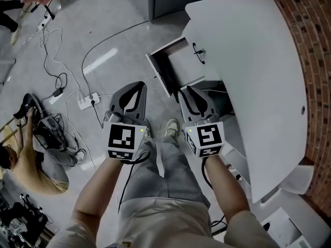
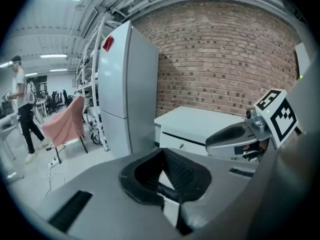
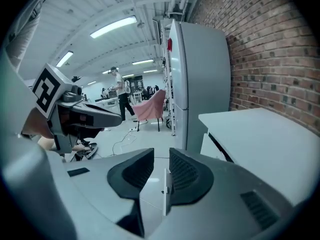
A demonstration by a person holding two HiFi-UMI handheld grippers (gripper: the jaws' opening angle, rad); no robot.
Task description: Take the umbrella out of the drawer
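A white drawer (image 1: 178, 61) stands pulled out from the white desk (image 1: 258, 76), with a black handle (image 1: 198, 53) on its front. Its inside is dark, and I see no umbrella in any view. My left gripper (image 1: 135, 85) hangs over the floor just left of the drawer, its tips touching with nothing between them (image 2: 162, 151). My right gripper (image 1: 189, 90) is just below the drawer's near corner. Its jaws are slightly parted and empty (image 3: 161, 156), and a white panel edge (image 3: 164, 191) shows through the gap.
Cables and a power strip (image 1: 88, 101) lie on the floor to the left, near a seated person (image 1: 31, 164). A tall grey cabinet (image 2: 125, 84) stands by the brick wall (image 2: 225, 59). Farther off are a pink-draped chair (image 2: 65, 124) and a walking person (image 2: 20, 109).
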